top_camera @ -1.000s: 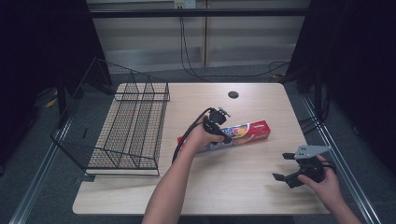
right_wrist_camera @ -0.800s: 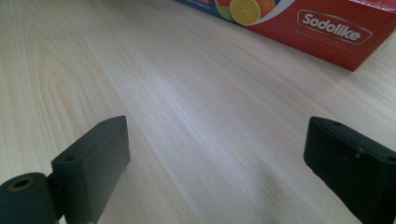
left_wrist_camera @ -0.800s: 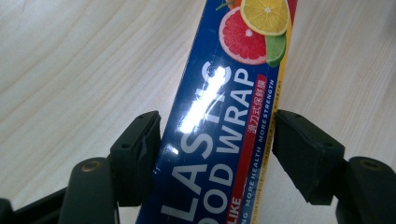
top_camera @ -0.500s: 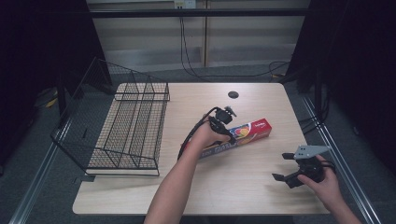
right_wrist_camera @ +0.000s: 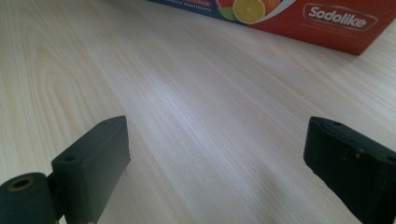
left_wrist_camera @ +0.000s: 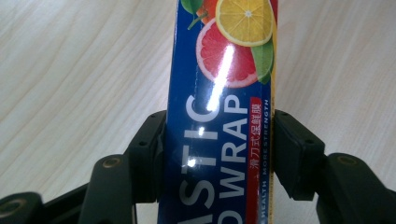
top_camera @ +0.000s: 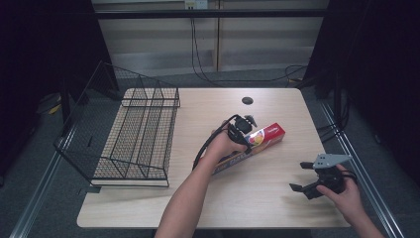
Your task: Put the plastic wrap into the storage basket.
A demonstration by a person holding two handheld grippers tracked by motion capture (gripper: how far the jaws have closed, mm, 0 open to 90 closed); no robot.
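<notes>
**Plastic wrap box clamped mid-worktop**

On the pale wood worktop (top_camera: pixel 277 208), a black wire rack (top_camera: pixel 138 144) fills the left edge. The left gripper (left_wrist_camera: pixel 217 140) clamps the "PLASTIC WRAP" box (left_wrist_camera: pixel 219 93), branded "Sodolike", near centre. The right gripper (right_wrist_camera: pixel 217 163) hovers by the right edge, jaws apart.

jaws: two black jaws of the right gripper (right_wrist_camera: pixel 217 158) stand wide apart, nothing between them
table (right_wrist_camera: pixel 187 107): pale wood grain, under and ahead of the jaws
box (right_wrist_camera: pixel 299 18): red and blue, "Sodolike" lettering, citrus slice picture, well ahead of the jaws
</notes>
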